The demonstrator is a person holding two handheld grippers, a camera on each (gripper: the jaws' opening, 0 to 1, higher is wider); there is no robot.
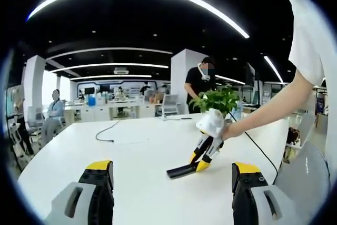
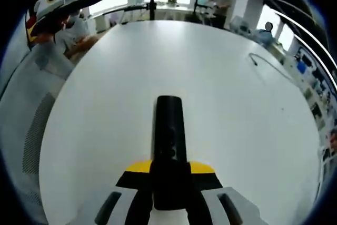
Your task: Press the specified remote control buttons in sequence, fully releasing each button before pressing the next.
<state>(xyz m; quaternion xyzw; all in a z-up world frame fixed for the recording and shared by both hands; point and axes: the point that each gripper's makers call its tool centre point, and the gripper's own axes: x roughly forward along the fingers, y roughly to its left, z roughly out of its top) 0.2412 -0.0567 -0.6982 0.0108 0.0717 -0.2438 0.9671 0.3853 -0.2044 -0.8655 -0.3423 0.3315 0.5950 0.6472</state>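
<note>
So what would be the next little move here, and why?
Probably bring the left gripper over toward the remote. The right gripper is shut on the remote, one end resting on the white table, while the left gripper hangs open and well short of it, so no button can be pressed yet.

You will find no legible text, label or number here. The remote control [image 2: 169, 135] shows you no readable markings.

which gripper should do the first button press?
Left, probably. The right gripper is shut on the black remote, steadying it on the white table. The left gripper is open, holds nothing and faces the remote.
</note>
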